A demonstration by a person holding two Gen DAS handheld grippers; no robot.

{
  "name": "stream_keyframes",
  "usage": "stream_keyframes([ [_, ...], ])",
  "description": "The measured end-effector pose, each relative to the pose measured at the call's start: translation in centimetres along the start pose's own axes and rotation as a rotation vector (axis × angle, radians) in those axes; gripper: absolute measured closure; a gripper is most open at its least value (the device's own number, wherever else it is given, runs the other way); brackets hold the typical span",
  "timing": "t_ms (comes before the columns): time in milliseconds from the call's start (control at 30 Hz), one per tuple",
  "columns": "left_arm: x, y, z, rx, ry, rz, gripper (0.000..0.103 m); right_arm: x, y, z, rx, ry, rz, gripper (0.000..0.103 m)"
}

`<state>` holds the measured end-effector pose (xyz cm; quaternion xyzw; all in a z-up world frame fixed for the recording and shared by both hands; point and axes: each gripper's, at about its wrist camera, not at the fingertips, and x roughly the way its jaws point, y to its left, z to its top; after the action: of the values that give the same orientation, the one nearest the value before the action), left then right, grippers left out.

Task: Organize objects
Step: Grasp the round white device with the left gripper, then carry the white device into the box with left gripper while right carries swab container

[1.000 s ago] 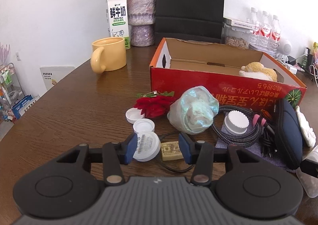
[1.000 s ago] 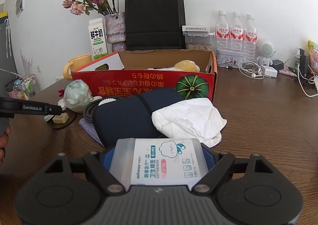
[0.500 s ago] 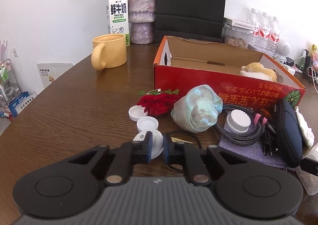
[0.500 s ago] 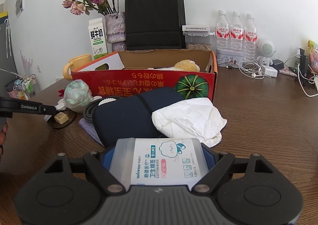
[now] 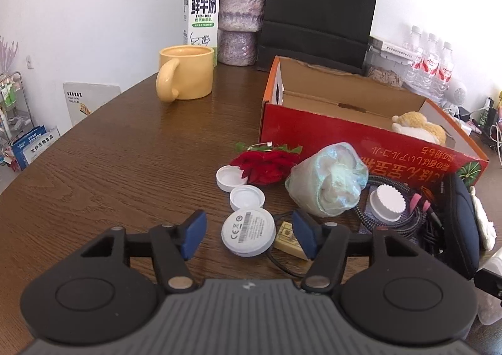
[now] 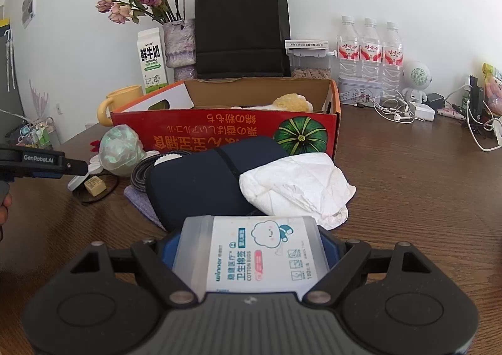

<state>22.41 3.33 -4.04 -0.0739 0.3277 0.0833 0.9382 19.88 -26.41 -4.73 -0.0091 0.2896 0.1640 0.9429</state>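
My left gripper [image 5: 249, 234] hovers low over the brown table [image 5: 119, 173], its jaws opening. A round white disc with a barcode [image 5: 248, 232] and a small tan block [image 5: 290, 240] lie between the blue pads, untouched. Beyond lie two white caps [image 5: 247, 197], a red fabric flower [image 5: 265, 163], a plastic-wrapped bundle [image 5: 328, 179] and the red cardboard box [image 5: 360, 138] with a plush toy [image 5: 419, 127] inside. My right gripper [image 6: 251, 256] is shut on a clear cotton-bud box [image 6: 251, 256], held above the table before a dark pouch [image 6: 207, 179] and a white cloth [image 6: 298, 182].
A yellow mug [image 5: 185, 72], milk carton [image 5: 202, 20], vase [image 5: 240, 19] and black paper bag [image 5: 320, 9] stand behind the box. Coiled cables with a white lid [image 5: 389, 202] lie right of the bundle. Water bottles [image 6: 368, 53], earphones and chargers crowd the far right.
The left gripper shut to nothing half a second ago, then spread apart again around the disc and tan block. The right gripper has kept still with the cotton-bud box.
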Motion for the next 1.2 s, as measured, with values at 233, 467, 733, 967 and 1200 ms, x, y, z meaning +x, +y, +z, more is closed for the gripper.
stream_keyframes([
  [233,-0.3,0.4,-0.7,0.000,0.010,-0.061,0.063,0.0,0.1,0.0,-0.005,0.001,-0.003,0.021],
  [467,-2.4,1.0,-1.7,-0.001,0.011,-0.094,0.063,-1.7,1.4,-0.6,-0.043,-0.045,-0.026,0.021],
  [733,-3.8,0.0,-2.9,0.030,0.027,-0.153,0.063,-3.4,5.9,0.3,-0.109,-0.090,0.049,0.021],
  [967,-4.0,0.7,-3.5,0.034,0.040,-0.176,0.063,0.3,11.8,1.3,-0.246,-0.072,0.076,0.022],
  [1200,-3.7,1.7,-3.4,0.028,0.046,-0.197,0.063,3.9,14.8,1.5,-0.334,-0.037,0.033,0.022],
])
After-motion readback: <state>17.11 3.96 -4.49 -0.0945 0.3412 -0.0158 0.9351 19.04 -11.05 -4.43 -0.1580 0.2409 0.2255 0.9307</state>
